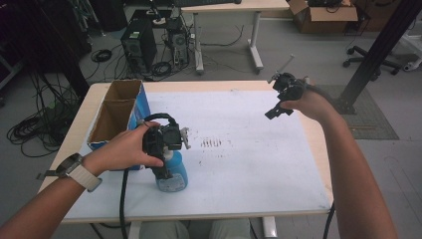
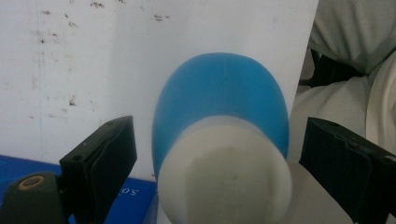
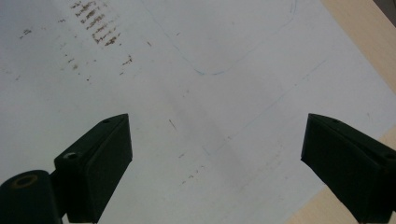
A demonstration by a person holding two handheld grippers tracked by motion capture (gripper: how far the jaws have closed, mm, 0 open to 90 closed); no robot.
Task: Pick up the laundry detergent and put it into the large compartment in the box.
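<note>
A blue bottle [image 1: 174,178] with a white cap stands upright on the white sheet near the table's front left. My left gripper [image 1: 168,164] points down over it. In the left gripper view the white cap [image 2: 224,179] and blue body [image 2: 219,102] sit between the jaws of my left gripper [image 2: 217,135]. A gap shows on each side, so the pads do not touch the cap and the gripper is open. My right gripper [image 1: 273,99] hangs above the table's far right, open [image 3: 217,135] with nothing between its jaws.
An open cardboard box [image 1: 117,112] with a blue side stands at the table's left, just behind the bottle. Brown smudges [image 1: 211,143] mark the white sheet [image 1: 249,164]. The table's wooden right edge [image 1: 321,149] lies beside my right forearm. Computers and cables sit on the floor beyond.
</note>
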